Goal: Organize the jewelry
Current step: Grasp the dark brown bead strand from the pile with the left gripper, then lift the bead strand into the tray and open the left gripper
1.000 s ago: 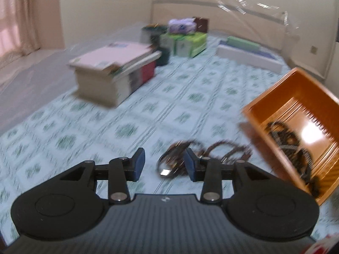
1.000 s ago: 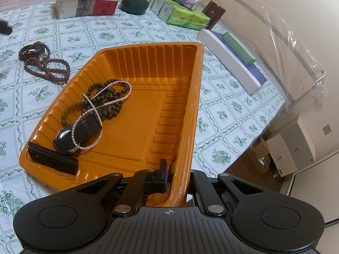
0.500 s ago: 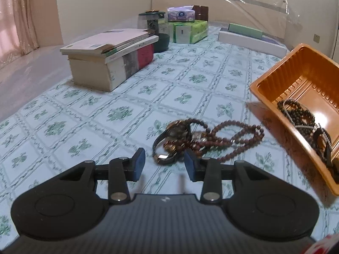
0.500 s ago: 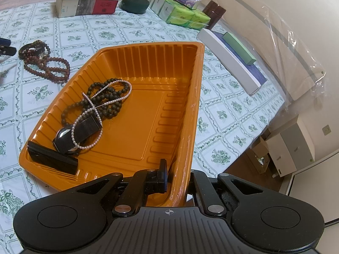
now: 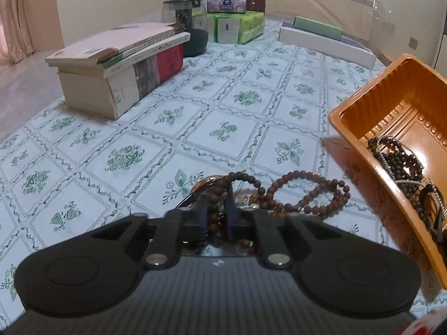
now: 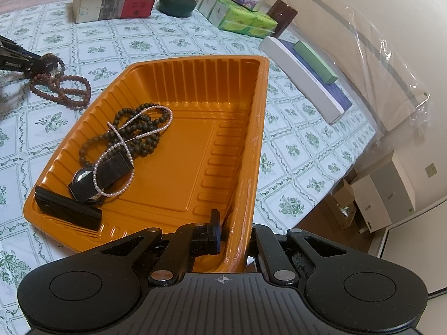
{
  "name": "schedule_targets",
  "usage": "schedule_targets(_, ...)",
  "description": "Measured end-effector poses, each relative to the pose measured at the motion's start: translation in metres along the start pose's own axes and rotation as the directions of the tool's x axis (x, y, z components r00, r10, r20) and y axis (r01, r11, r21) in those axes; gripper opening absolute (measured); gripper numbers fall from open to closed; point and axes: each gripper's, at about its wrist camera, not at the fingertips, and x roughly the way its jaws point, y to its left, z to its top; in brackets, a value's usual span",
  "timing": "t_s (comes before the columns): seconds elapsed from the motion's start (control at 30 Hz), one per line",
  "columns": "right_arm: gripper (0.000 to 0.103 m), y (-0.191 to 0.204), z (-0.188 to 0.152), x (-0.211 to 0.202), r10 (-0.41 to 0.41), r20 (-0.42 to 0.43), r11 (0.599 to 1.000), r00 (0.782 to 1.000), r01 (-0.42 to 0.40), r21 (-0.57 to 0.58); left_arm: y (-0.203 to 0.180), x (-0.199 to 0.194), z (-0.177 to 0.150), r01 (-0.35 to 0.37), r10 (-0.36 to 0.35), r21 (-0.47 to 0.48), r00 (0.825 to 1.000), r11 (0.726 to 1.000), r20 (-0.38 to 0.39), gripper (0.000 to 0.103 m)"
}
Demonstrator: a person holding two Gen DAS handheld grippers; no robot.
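Observation:
A brown bead necklace point(image 5: 307, 192) point(image 6: 61, 89) lies tangled with a gold-cased watch point(image 5: 206, 182) on the flowered tablecloth, left of the orange tray point(image 5: 360, 106) point(image 6: 195, 61). My left gripper point(image 5: 217, 217) point(image 6: 33, 61) is down on this pile, its jaws closing with brown beads pinched between the pads. My right gripper point(image 6: 234, 237) is shut on the tray's near wall, one finger inside and one outside. In the tray lie a dark bead strand point(image 6: 139, 136), a pearl strand point(image 6: 125, 145), a black-strapped watch point(image 6: 83, 178) and a black bar point(image 6: 67, 209).
A stack of books point(image 5: 123, 64), a dark glass jar point(image 5: 190, 28), green tissue packs point(image 5: 237, 25) and a long white box point(image 5: 327, 42) stand at the far side. The table edge point(image 6: 321, 203) runs right of the tray, with cardboard boxes point(image 6: 382, 192) on the floor.
My left gripper has come down and forward onto the pile of brown beads and watch, and its jaws have narrowed around the beads. The right gripper and the tray have stayed still.

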Motion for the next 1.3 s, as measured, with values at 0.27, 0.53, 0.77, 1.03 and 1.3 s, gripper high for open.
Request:
schedule_targets(0.27, 0.005, 0.0, 0.0, 0.001, 0.0, 0.0, 1.0, 1.0, 0.0, 0.0, 0.001, -0.036, -0.004, 0.017, -0.018, 0.016, 0.999, 1.0, 0.042, 0.006)
schedule_targets(0.53, 0.005, 0.001, 0.0, 0.0, -0.004, 0.002, 1.0, 1.0, 0.004, -0.003, 0.009, -0.085, -0.001, 0.026, -0.029, 0.028, 0.995, 0.999, 0.097, 0.006)
schedule_targets(0.77, 0.005, 0.001, 0.0, 0.0, -0.003, 0.002, 1.0, 1.0, 0.003, -0.002, -0.002, -0.109, 0.01, 0.063, -0.07, 0.058, 0.989, 0.996, 0.133, 0.006)
schedule_targets(1.03, 0.005, 0.001, 0.0, 0.0, -0.004, 0.003, 1.0, 1.0, 0.004, -0.003, -0.058, -0.108, 0.015, 0.191, -0.206, 0.116, 0.97, 0.975, 0.129, 0.006)
schedule_targets(1.3, 0.005, 0.002, 0.0, -0.001, -0.003, 0.002, 1.0, 1.0, 0.003, -0.002, -0.13, -0.098, 0.017, 0.345, -0.363, 0.153, 0.925, 0.926, 0.111, 0.006)
